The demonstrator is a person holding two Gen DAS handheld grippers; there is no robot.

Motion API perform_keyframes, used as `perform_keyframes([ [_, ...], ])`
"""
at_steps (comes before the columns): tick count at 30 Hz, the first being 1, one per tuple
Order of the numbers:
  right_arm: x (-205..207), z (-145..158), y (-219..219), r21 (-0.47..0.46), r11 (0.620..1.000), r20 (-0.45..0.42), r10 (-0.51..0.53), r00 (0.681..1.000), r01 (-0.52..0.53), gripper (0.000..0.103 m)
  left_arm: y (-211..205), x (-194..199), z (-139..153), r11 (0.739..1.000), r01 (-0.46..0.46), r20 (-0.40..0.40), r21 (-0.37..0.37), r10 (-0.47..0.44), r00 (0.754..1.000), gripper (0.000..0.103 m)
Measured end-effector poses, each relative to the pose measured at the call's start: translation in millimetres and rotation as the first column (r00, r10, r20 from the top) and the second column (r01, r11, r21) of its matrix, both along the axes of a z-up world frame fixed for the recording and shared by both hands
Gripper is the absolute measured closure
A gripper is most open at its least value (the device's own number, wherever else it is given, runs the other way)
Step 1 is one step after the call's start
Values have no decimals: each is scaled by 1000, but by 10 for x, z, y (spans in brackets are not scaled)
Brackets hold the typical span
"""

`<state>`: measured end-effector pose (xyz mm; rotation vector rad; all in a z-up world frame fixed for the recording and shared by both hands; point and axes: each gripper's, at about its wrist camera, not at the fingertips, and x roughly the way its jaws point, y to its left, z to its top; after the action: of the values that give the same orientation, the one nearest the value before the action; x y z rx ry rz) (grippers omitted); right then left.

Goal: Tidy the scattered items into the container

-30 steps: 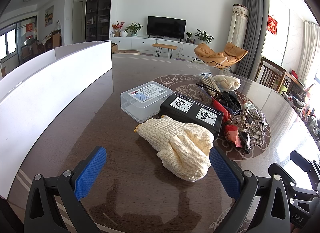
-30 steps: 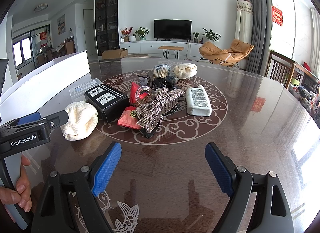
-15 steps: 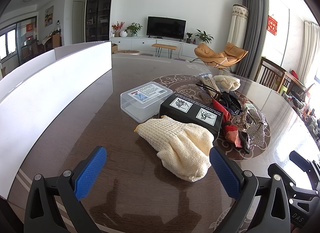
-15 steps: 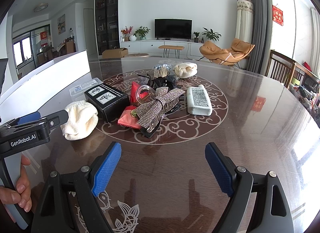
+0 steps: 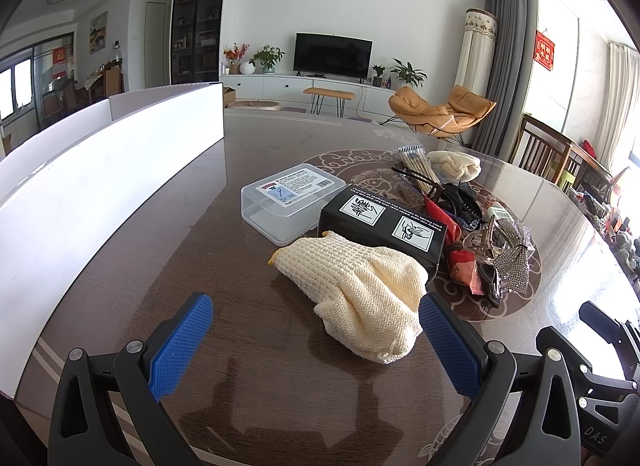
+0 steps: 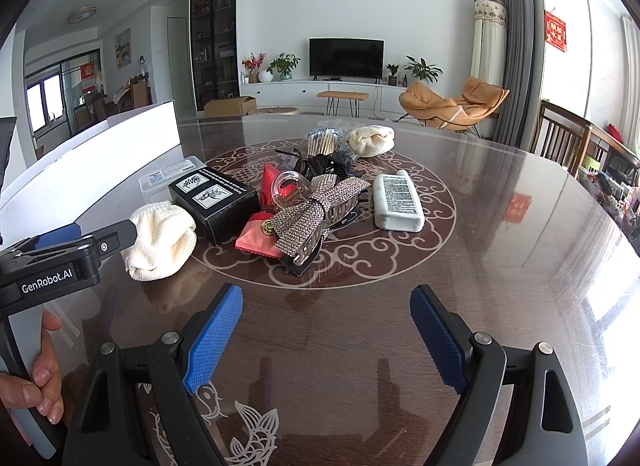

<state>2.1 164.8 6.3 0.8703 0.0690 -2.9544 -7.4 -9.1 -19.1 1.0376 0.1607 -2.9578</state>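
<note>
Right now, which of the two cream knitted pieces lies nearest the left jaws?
The cream glove beside the black box; the other knit bundle lies beyond the pile.

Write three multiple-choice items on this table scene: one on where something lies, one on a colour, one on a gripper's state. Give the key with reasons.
1. Where does the cream knitted glove lie?
A. In front of the black box, against it
B. Inside the white container
C. On the orange chair

2. What colour are the pads on the left gripper?
A. Red
B. Blue
C. Green

3. What state is the right gripper in?
A. Shut on the rhinestone bow clip
B. Shut on nothing
C. Open, holding nothing

Key: 1 A, the glove rests on the table with its far edge against the box. 2 B, both pads show blue textured rubber. 3 C, its jaws stand wide apart over bare tabletop, with the clip farther off in the pile.
</note>
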Motion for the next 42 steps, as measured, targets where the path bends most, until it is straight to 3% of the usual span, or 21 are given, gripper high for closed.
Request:
perform_keyframes([
  [31, -9, 11, 28, -46, 999, 15, 17, 1000, -16, 16, 2, -85, -4, 1000, 7, 11, -11, -7, 1000, 0],
  [42, 2, 23, 94, -89, 996, 21, 27, 999, -25, 16, -135, -239, -143, 993, 49, 113, 111, -61, 992, 0],
])
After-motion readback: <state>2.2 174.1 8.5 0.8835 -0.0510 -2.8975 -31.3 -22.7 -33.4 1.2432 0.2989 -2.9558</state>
